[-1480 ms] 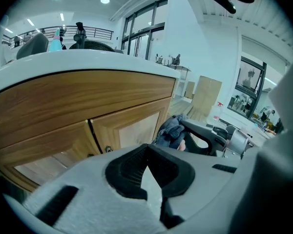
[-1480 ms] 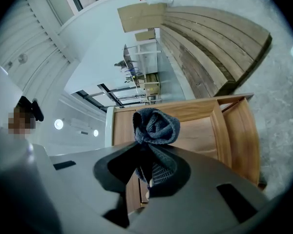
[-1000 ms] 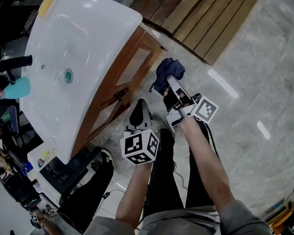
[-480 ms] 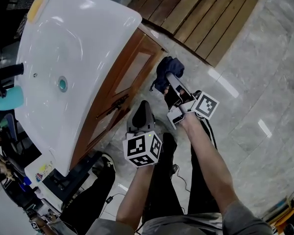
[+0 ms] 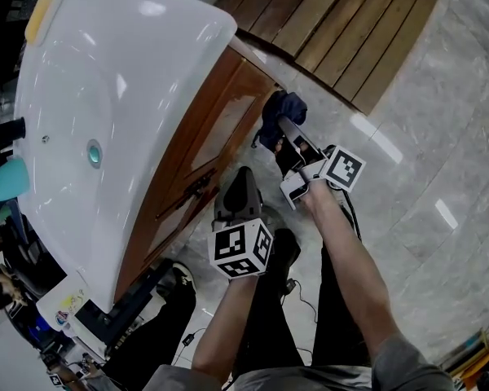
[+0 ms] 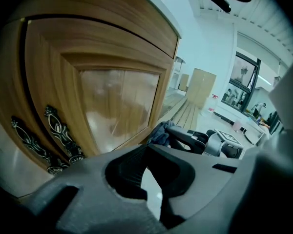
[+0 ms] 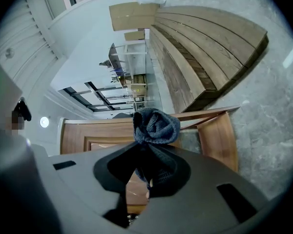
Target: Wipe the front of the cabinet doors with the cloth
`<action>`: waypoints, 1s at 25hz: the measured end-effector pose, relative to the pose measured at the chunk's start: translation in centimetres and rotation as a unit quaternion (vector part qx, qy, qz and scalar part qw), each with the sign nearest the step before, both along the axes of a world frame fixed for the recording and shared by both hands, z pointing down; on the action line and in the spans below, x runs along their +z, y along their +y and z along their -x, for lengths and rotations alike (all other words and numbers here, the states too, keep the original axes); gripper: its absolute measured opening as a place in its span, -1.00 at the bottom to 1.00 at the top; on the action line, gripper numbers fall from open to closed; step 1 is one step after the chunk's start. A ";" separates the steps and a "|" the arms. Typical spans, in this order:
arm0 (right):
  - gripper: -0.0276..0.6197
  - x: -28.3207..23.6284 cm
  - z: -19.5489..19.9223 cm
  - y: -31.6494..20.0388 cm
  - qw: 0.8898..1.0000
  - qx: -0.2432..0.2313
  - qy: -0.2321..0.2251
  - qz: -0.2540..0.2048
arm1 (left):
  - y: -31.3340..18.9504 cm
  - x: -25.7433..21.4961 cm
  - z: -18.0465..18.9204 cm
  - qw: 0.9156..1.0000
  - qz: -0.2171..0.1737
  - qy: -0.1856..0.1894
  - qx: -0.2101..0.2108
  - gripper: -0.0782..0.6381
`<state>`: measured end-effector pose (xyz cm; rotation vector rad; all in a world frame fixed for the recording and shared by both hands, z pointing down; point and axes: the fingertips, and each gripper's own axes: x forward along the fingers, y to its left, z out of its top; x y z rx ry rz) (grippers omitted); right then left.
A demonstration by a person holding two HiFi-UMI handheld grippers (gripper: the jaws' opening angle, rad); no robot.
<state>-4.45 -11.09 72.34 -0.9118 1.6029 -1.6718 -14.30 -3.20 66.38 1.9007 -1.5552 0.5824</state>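
The wooden cabinet door (image 5: 222,127) under the white sink has a glossy inset panel (image 6: 118,106) and ornate dark handles (image 5: 197,186). A dark blue cloth (image 5: 279,111) is bunched in my right gripper (image 5: 284,125), which is shut on it just off the far lower corner of the door. In the right gripper view the cloth (image 7: 155,125) bulges above the jaws, in front of the door (image 7: 95,134). My left gripper (image 5: 242,174) hangs low beside the handles (image 6: 58,130) with its jaws together and nothing in them. The left gripper view shows the cloth (image 6: 160,132) too.
The white sink (image 5: 122,88) overhangs the cabinet. A raised wooden slat platform (image 5: 342,23) lies beyond on the grey marble floor (image 5: 424,137). The person's dark legs and shoes are below the grippers. Office clutter sits at the lower left.
The head view has swung slightly, so the sink sits further left. Both grippers have drifted a little rightwards and keep their places by the door. The cloth stays held.
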 end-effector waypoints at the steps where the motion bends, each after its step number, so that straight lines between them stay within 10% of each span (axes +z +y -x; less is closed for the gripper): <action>1: -0.74 0.6 0.1 -0.2 1.000 0.000 0.001 0.001 | -0.2 0.4 0.1 1.000 -0.001 0.000 0.000 -0.76; 25: -0.74 4.0 2.1 -3.4 1.000 0.007 -0.030 -0.005 | -2.2 3.6 2.0 1.000 0.003 -0.003 -0.007 -0.76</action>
